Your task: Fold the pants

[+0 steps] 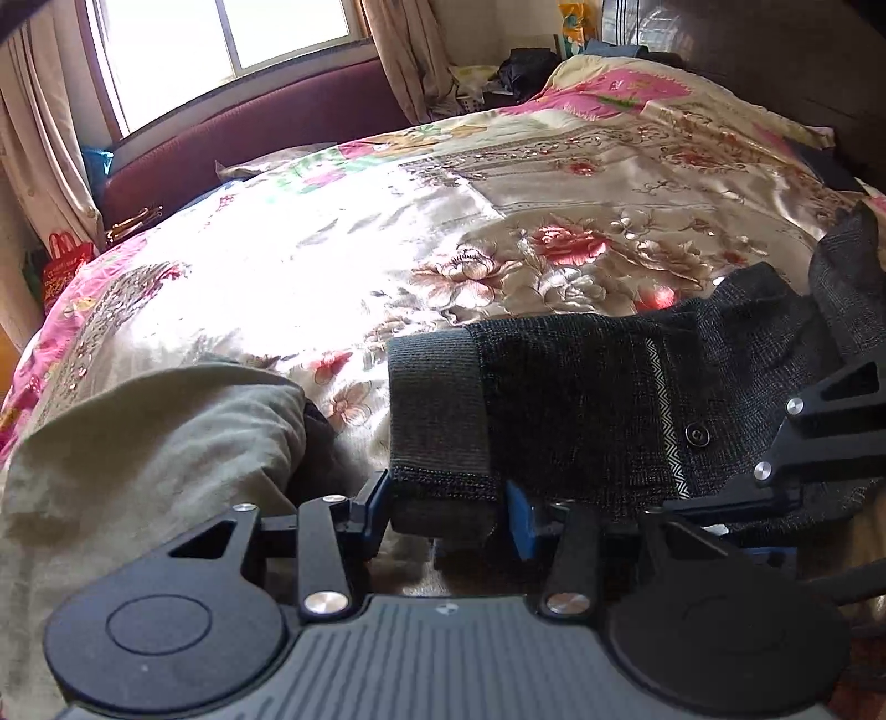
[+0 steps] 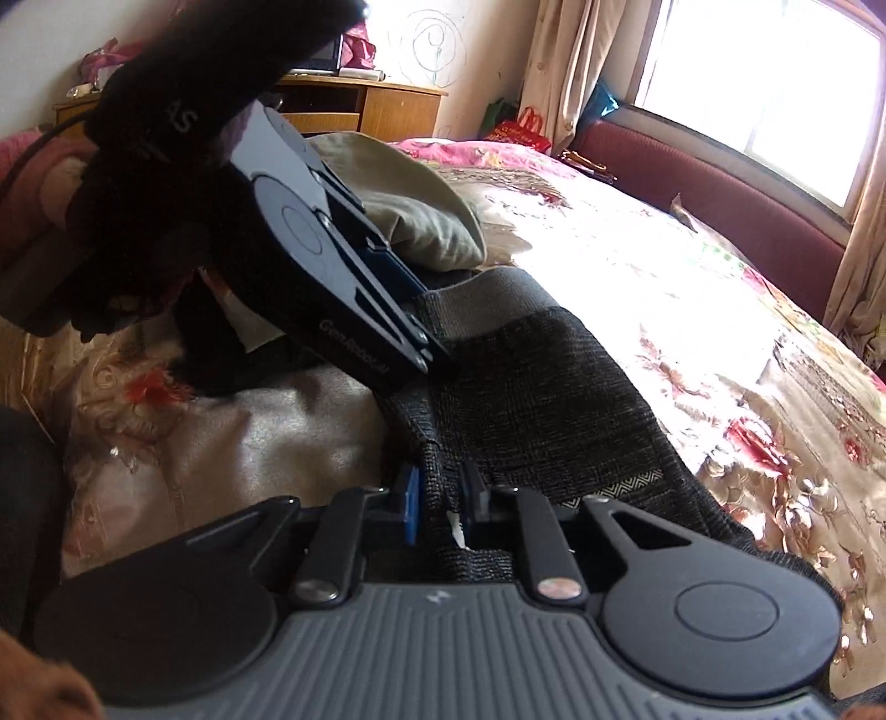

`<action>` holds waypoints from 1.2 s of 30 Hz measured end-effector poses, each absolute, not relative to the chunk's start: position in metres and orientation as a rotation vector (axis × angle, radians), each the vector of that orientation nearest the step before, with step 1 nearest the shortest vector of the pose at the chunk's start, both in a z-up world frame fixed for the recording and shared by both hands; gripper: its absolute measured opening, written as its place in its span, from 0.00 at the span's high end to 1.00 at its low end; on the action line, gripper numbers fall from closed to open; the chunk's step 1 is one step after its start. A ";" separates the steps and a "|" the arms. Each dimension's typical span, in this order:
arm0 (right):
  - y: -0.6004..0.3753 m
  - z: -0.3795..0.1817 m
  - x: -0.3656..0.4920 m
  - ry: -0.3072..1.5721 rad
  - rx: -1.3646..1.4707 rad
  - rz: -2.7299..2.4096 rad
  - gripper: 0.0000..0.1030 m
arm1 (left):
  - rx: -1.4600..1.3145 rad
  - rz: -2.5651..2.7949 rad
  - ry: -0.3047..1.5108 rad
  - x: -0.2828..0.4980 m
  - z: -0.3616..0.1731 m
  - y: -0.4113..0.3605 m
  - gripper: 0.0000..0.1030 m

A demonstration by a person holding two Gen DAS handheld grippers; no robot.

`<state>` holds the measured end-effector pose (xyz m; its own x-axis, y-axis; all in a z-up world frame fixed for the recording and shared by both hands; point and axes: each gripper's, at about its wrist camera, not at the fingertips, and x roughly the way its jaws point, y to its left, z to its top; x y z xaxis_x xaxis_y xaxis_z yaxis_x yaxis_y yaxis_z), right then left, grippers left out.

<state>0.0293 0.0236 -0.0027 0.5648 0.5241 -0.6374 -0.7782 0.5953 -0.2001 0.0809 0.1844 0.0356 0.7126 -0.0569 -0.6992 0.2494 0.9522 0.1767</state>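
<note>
Both tools clamped on the dark knit pants at the waistband, on the bed.

Left tool (image 1: pixel 448 515) pinches the grey elastic waistband (image 1: pixel 434 410) between its blue pads; right tool (image 2: pixel 440 498) is closed on the waist edge of the pants (image 2: pixel 531 399) a little further along the same edge. Pants lie on the floral satin quilt (image 1: pixel 343 260), long axis running from the waistband away past the right tool; the legs are cut off by the frame edge. Olive-green garment (image 1: pixel 138 443) bunched just beside the waistband, touching the quilt; whether it touches the pants is hard to tell. In the right wrist view the left tool (image 2: pixel 437 360) and a black-gloved hand (image 2: pixel 160 144) block the near part of the waistband. Maroon headboard (image 1: pixel 249 133) beyond the quilt, under the blown-out window (image 1: pixel 232 39).
</note>
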 end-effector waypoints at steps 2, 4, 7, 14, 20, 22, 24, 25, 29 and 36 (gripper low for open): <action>0.029 -0.005 0.038 0.586 -0.472 0.783 0.88 | 0.298 -0.164 0.793 0.087 0.029 0.181 0.43; 0.034 -0.010 0.045 0.640 -0.464 0.780 0.85 | 0.345 -0.165 0.838 0.089 0.018 0.178 0.41; 0.032 -0.012 0.041 0.654 -0.492 0.824 0.81 | 0.358 -0.163 0.835 0.081 0.019 0.178 0.38; -0.029 0.028 0.041 0.586 -0.317 0.792 0.75 | 0.364 -0.119 0.761 0.060 0.050 0.181 0.36; -0.051 0.003 0.081 0.719 -0.324 0.633 0.74 | 0.355 -0.062 0.796 0.063 0.046 0.188 0.36; -0.069 -0.002 0.083 0.769 -0.241 0.628 0.74 | 0.358 -0.091 0.780 0.059 0.050 0.178 0.36; -0.090 0.004 0.081 0.780 -0.176 0.602 0.74 | 0.358 -0.164 0.759 0.055 0.056 0.158 0.36; -0.104 0.009 0.079 0.770 -0.153 0.578 0.74 | 0.353 -0.202 0.754 0.055 0.058 0.147 0.36; -0.166 0.038 0.080 0.745 -0.085 0.464 0.70 | 0.344 -0.416 0.720 0.055 0.060 0.082 0.36; -0.283 0.053 0.116 0.717 -0.164 0.153 0.69 | 0.258 -0.658 0.792 0.098 0.039 -0.025 0.35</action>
<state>0.1160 -0.2830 0.0529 0.7436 0.0825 -0.6635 -0.1949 0.9760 -0.0971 0.0979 -0.0252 0.0388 0.5180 -0.4488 -0.7282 0.6342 0.7727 -0.0251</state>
